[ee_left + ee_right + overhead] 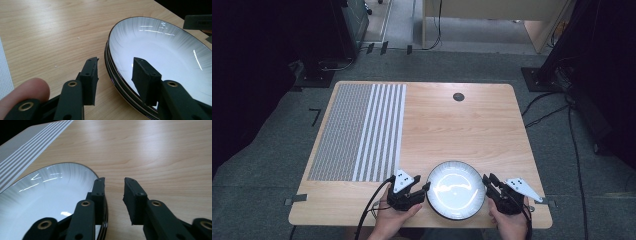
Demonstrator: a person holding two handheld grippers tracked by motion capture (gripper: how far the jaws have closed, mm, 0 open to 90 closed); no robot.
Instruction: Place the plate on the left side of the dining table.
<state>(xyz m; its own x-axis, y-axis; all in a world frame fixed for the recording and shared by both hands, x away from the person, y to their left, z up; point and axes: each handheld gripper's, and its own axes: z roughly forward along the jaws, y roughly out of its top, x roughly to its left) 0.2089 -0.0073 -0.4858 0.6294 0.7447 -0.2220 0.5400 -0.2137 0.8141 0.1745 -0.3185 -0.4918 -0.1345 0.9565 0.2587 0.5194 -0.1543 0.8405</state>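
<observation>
1. Left gripper [426, 189]: at the table's near edge, about 7 o'clock from the table's middle, held in a hand [393, 220]. In its own view the jaws straddle the plate's rim, one pad outside on the wood, one inside over the white well. A gap shows between pads and rim; no pressing is visible, so the jaws stand part open around the rim.
2. Right gripper [486, 181]: near edge, about 5 o'clock, in the other hand [509, 226]. In its own view one jaw lies against or over the rim, the other stands clear over bare wood. Whether the pads bear on the rim cannot be told.
3. Plate [455, 189]: round, shallow, glossy white well with grey brushed streaks fading outward, thin dark edge line. The left gripper view shows stacked rims beneath it. It sits at 6 o'clock, between both grippers.
4. Table [452, 130]: pale wood grain.
5. Mat [359, 131]: grey-and-white striped, at 9 to 11 o'clock, well apart from the plate.
</observation>
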